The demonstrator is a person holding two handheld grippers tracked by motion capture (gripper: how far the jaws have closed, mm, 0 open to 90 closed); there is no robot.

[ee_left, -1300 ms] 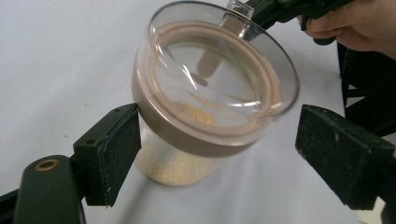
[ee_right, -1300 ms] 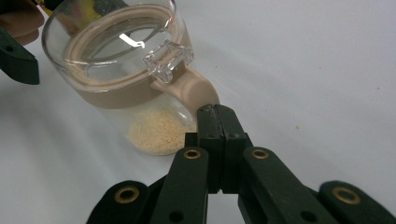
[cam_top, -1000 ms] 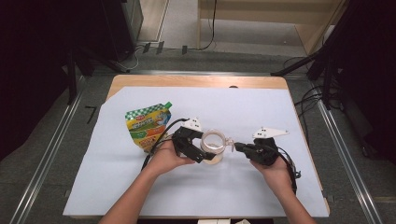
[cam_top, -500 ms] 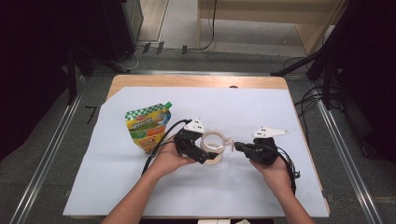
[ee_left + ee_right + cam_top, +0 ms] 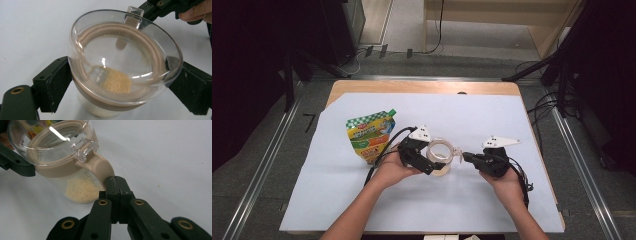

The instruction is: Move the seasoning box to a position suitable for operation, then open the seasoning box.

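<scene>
The left hand-held gripper (image 5: 428, 161) is clamping the clear jar (image 5: 440, 156) by its sides, holding it tilted at the middle of the table (image 5: 512, 125), its mouth leaning toward the right. The right hand-held gripper (image 5: 115, 185) is sitting just right of the jar, jaws pinched shut on the tan lid strap (image 5: 101, 168) below the clear flip lid (image 5: 83, 149). The jar's long axis is slanting rather than upright, grain (image 5: 82, 190) lying at its base; the snack pouch (image 5: 371, 136) is lying to the left
</scene>
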